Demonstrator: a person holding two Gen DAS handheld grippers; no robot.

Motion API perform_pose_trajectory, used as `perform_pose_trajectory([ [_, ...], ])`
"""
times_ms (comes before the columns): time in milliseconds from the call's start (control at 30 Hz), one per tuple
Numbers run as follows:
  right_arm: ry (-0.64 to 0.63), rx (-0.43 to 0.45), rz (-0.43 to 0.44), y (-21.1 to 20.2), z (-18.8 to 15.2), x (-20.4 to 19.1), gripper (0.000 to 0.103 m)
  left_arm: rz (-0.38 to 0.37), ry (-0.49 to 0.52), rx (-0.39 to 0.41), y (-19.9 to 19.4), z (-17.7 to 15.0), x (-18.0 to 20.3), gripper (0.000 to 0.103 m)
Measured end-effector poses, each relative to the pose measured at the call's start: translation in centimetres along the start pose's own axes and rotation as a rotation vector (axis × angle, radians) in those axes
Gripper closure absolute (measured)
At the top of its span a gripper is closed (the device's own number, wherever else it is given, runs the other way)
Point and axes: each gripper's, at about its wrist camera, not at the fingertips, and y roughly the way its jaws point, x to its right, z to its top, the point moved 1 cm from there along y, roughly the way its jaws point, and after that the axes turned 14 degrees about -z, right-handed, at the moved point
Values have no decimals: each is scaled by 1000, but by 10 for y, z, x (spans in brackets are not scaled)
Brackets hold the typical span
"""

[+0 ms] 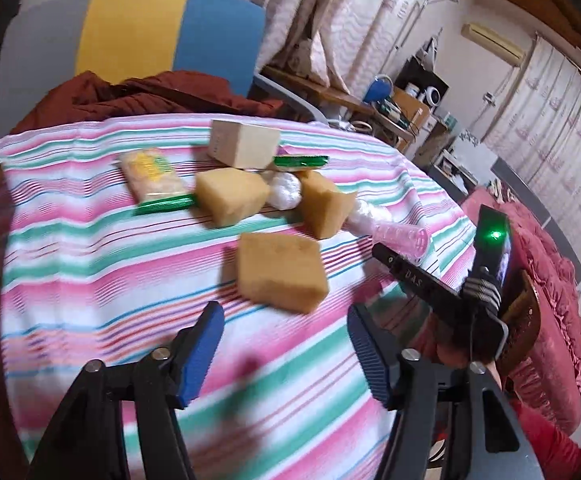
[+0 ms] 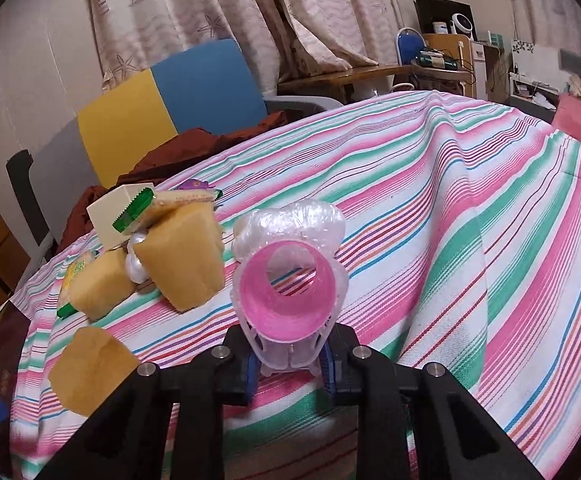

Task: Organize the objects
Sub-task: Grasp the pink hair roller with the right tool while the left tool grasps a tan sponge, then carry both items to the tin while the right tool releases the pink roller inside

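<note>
While gripped, pink roll (image 2: 288, 296) sits between right tool (image 2: 290, 368) fingers.

Soft, even indoor light, fairly bright, with no hard shadows and no glare. The left view is smeared by motion blur, worst on the near cloth (image 1: 90, 280) and sponges (image 1: 280, 266). The right view is sharper. Both bend strongly and darken at the rims.

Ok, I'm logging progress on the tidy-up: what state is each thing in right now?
Left gripper: open, empty.
Right gripper: shut on pink plastic roll.
Pink plastic roll: held, hollow end facing camera.
Nearest tan sponge block: lying alone on striped cloth.
</note>
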Motion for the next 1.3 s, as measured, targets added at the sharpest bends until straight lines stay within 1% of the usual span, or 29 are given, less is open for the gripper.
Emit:
perform_pose_trajectory([
  [33,0,0,1,0,0,0,79,-1,6,1,5,4,1,33],
  [67,2,0,3,0,-1,0,79,-8,16,0,10,8,3,27],
  [100,3,1,5,0,0,1,79,-14,25,-14,18,12,4,22],
  [133,5,1,7,0,-1,1,79,-13,28,-28,24,16,5,20],
  [267,10,4,11,1,-1,2,79,13,51,-79,50,24,3,19],
  [300,12,4,14,1,-1,3,79,39,71,-81,55,24,2,16],
  [367,17,4,19,0,-2,4,79,81,117,-86,63,24,3,15],
  [433,20,4,21,0,-2,4,79,110,156,-84,68,21,2,15],
  [500,21,6,23,0,-2,4,79,133,171,-89,74,18,-1,15],
  [600,23,6,25,0,-1,5,79,148,141,-105,80,15,-12,17],
  [633,24,7,26,0,-1,4,79,140,135,-90,77,15,-13,17],
  [700,24,7,26,1,-2,5,79,102,118,-75,73,16,-17,24],
  [833,24,8,25,0,-2,5,79,50,78,-45,64,15,-27,29],
  [933,19,10,20,0,-3,4,79,33,86,-41,60,11,-28,31],
  [1000,16,11,17,0,-2,4,79,26,95,-34,56,7,-28,35],
  [1167,10,34,13,-5,-4,3,79,-1,94,-9,47,2,-30,37],
  [1300,-5,62,19,-14,-6,0,79,9,103,5,43,-2,-27,38],
])
